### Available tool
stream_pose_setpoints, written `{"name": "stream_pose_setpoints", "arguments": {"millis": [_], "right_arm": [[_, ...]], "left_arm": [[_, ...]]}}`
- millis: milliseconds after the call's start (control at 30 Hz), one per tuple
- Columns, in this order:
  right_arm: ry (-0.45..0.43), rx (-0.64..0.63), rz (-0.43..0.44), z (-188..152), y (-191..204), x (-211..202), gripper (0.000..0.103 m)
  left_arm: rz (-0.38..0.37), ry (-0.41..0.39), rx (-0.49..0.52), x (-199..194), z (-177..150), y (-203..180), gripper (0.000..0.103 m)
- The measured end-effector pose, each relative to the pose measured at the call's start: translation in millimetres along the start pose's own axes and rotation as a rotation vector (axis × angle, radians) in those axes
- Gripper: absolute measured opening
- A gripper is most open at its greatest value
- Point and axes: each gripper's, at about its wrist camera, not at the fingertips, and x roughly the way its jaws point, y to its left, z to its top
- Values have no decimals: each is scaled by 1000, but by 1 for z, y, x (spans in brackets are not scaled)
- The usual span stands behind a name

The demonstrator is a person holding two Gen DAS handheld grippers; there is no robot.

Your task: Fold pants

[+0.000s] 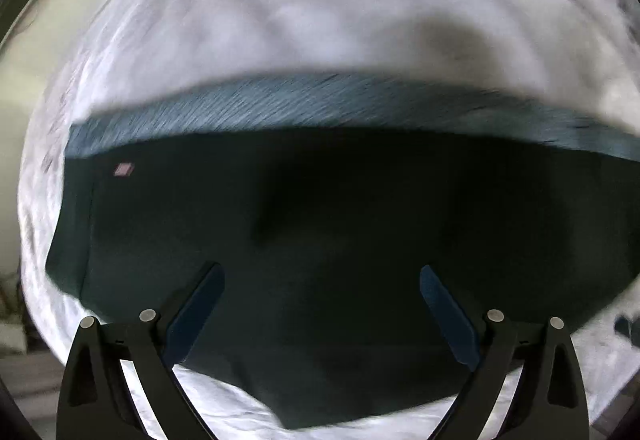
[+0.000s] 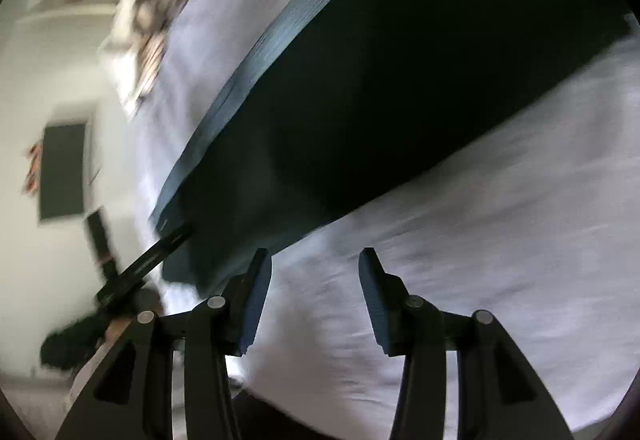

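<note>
Pants point(image 1: 320, 208): dark, spread flat on the white bed sheet point(image 1: 320, 20), straight ahead of my left fingers and filling the space between and beyond them.
Waistband point(image 1: 280, 104): a lighter ribbed blue-grey strip along the far edge of the pants, well past my left fingertips.
Label point(image 1: 124, 169): a small pale patch on the dark cloth, beyond and outward of my left-side finger.
My left gripper point(image 1: 322, 272): spread wide, nothing pinched; the blue pads point(image 1: 196, 316) stand over the pants with cloth showing between them. I cannot tell whether the tips touch the fabric.
My right gripper point(image 2: 312, 260): released, part-way apart, holding nothing; only bare sheet lies between the pads point(image 2: 256, 304).
Pants from the right: the dark cloth point(image 2: 400, 100) runs diagonally just ahead of my right fingertips, its near edge close beside the left-side tip.
Other gripper: a black finger point(image 2: 160, 248) shows at the pants' corner, left of my right fingers.
Blur: both views are smeared.
Patterned bedding point(image 2: 156, 8): crumpled at the far end of the sheet.
</note>
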Motion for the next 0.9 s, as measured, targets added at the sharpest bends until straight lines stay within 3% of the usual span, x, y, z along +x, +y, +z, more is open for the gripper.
{"name": "stream_pose_setpoints", "arguments": {"millis": [133, 267, 433, 567, 633, 700, 800, 833, 900], "right_arm": [[120, 0, 145, -7, 31, 62, 49], [211, -3, 247, -26, 67, 120, 49], [223, 53, 276, -45, 87, 173, 49], [198, 104, 293, -59, 99, 195, 49], [172, 109, 283, -63, 103, 198, 46], [125, 126, 278, -60, 109, 196, 9], [75, 7, 166, -57, 136, 179, 9], [70, -75, 75, -62, 146, 178, 9], [108, -115, -46, -72, 140, 186, 9]], "left_arm": [[-64, 30, -132, 9, 11, 41, 98], [-8, -63, -85, -11, 16, 67, 98], [77, -54, -88, 14, 9, 115, 98], [-26, -40, -102, 39, -3, 149, 103], [-39, -44, -70, 40, -2, 148, 103], [-45, -46, -46, 40, 0, 146, 103], [-76, -54, -26, 42, 2, 152, 103], [-85, -57, -22, 43, 1, 155, 103], [-94, -59, -12, 46, -1, 158, 103]]}}
